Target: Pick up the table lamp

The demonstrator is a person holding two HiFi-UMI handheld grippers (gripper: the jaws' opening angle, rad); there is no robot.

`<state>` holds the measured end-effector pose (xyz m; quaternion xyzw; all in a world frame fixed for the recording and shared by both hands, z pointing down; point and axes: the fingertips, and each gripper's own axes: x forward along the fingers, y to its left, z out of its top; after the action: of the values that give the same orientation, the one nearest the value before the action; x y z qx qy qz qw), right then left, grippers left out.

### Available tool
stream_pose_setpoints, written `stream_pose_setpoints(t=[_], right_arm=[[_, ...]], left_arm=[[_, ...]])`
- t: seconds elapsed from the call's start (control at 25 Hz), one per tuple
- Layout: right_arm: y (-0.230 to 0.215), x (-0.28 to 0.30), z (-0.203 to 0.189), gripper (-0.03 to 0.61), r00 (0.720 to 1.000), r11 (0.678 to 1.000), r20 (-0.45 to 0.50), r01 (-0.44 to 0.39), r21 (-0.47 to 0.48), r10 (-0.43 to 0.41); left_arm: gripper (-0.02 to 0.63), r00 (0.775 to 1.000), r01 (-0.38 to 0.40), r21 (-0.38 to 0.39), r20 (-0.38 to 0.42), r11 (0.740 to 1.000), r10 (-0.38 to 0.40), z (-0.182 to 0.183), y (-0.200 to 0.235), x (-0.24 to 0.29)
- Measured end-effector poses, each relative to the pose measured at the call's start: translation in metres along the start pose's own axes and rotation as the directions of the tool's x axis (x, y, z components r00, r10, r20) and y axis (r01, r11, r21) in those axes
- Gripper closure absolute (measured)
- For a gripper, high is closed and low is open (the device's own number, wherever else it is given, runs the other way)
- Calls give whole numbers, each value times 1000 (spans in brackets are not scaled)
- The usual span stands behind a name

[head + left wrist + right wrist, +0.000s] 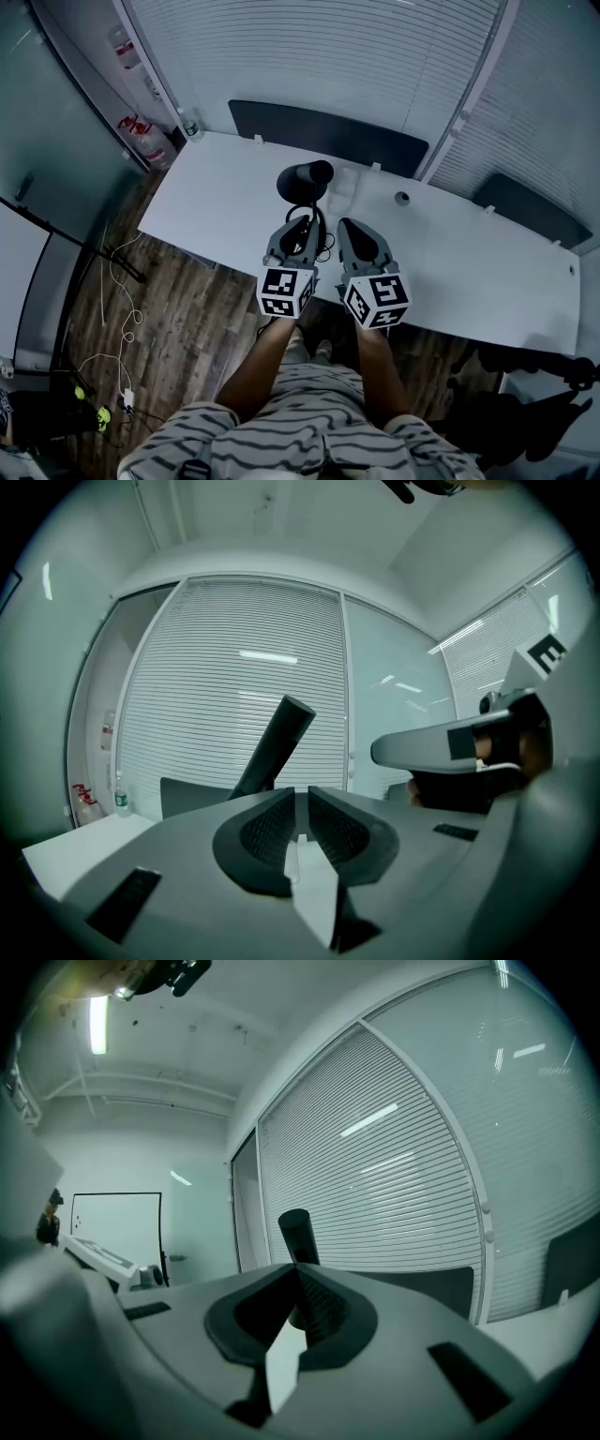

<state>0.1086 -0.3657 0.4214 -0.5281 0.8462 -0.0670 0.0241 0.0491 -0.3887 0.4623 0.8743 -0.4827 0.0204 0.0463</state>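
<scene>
Head view: the table lamp (305, 180), a dark cylindrical body, stands on the white surface (211, 202) near its far edge, in front of a dark panel (328, 131) and slatted blinds (319, 56). A black cable (324, 242) lies looped on the surface at the lamp's near side. The left hand-held gripper (301, 219) and the right hand-held gripper (349, 227) are side by side just short of the lamp, both pointing toward it. The left one is over the cable loop.

Left gripper view: the left hand-held gripper (302, 803) has its jaws almost together, with only a thin slit between the pads and nothing in it. The lamp (275, 747) rises tilted beyond the jaws, apart from them. The right hand-held gripper (441, 747) shows at the right edge.

Right gripper view: the right hand-held gripper (298, 1283) has its jaws meeting at the tips and holds nothing. The lamp (298, 1235) stands directly beyond the tips.
</scene>
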Motion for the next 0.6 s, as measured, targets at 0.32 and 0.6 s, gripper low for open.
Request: stream_pose_setpoints(t=[0.32,0.6], right_arm=[[-9,7,-2,568,1000,1000,-8,25,-12,-25],[-15,11,-1,568,999,999,-6,39,-13,-40]], left_arm=[[570,999,-8,56,-43,998,10,-48,14,30],[537,995,25,-26,-93,999,-27,-88,30,51]])
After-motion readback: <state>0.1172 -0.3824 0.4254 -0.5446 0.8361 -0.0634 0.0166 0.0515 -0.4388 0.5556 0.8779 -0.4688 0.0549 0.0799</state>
